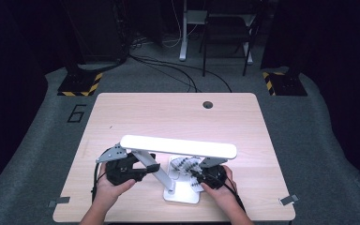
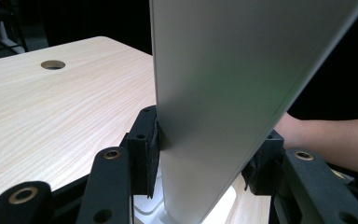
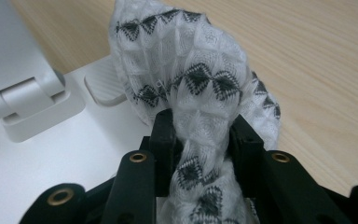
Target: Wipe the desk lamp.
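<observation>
A white desk lamp stands near the table's front edge, its long lit head (image 1: pixel 178 146) lying crosswise above its slanted arm (image 1: pixel 158 172) and flat base (image 1: pixel 183 193). My left gripper (image 1: pixel 143 168) is shut on the lamp arm (image 2: pixel 223 84); in the left gripper view (image 2: pixel 205 154) a pad presses on each side of it. My right gripper (image 1: pixel 198 178) is shut on a white cloth with black diamond patterns (image 3: pixel 191 70), bunched between its jaws (image 3: pixel 205 135). The cloth (image 1: pixel 185 166) rests on the base (image 3: pixel 51 154) beside the arm's hinge (image 3: pixel 28 98).
The light wooden table (image 1: pixel 168 117) has a round cable hole (image 1: pixel 208 104) at the back. Tape tabs (image 1: pixel 288 200) mark its front corners. Behind it on the grey floor are yellow-and-black striped stand feet (image 1: pixel 79 84), cables and a chair (image 1: pixel 225 33).
</observation>
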Tool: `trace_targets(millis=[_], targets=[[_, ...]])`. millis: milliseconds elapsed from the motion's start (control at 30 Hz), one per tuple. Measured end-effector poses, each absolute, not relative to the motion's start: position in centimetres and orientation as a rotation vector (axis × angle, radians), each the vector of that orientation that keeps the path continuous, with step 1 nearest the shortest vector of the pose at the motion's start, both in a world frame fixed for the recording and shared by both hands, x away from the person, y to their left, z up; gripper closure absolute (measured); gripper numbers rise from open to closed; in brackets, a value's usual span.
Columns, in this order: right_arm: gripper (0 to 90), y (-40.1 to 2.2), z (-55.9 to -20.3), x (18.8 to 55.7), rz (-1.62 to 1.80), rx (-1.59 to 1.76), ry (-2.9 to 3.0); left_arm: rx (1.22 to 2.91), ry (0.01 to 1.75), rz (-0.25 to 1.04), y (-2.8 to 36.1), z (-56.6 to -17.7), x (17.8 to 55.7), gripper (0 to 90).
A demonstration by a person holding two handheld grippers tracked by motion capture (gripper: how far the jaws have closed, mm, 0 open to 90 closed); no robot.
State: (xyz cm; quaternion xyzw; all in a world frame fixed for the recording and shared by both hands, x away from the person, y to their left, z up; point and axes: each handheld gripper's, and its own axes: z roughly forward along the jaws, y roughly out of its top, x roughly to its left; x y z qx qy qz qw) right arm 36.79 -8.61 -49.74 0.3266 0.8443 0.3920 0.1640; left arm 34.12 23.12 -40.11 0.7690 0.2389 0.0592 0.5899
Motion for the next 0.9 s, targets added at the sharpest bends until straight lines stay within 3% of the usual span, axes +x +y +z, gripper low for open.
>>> trace_targets(millis=[300, 433, 900], targets=[[67.8, -5.9, -49.4, 37.5, 1.309, 0.854, 2.475, 1.794, 0.559, 0.167, 23.0, -40.1, 33.9, 56.0], [67.8, -4.6, -50.2, 37.6, 1.239, 0.827, 2.508, 1.791, 0.559, 0.166, 23.1, -40.1, 33.9, 56.2], [67.9, -6.9, -50.0, 39.4, 1.103, 0.937, 2.397, 1.788, 0.562, 0.182, 23.0, -40.2, 33.8, 56.5]])
